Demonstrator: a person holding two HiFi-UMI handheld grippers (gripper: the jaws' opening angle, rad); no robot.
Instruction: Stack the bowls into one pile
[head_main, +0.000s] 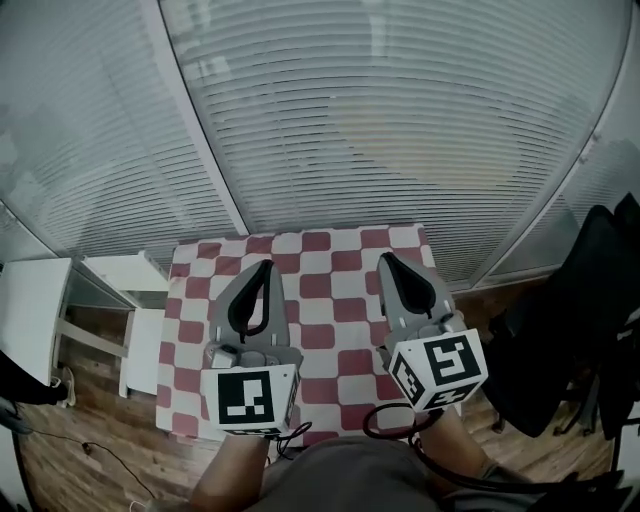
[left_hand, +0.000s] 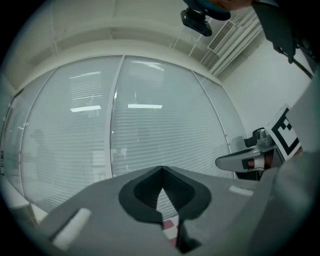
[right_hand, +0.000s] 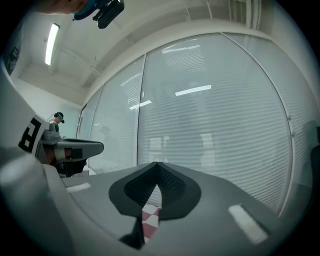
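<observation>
My left gripper (head_main: 264, 266) has its fingers pressed together with nothing between them, and my right gripper (head_main: 386, 259) is the same. Both point level, side by side, above the checked desk (head_main: 325, 300). Blinds (head_main: 400, 120) fill the window ahead of the fingers. I cannot tell where the bowls are.

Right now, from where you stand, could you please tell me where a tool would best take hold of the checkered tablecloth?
The checkered tablecloth lies spread flat, so its middle offers nothing to pinch. I would probably take its near-left corner, where the cloth seems to turn down and hang, coming in level from the person's side so that one jaw slips under the hanging part.
</observation>
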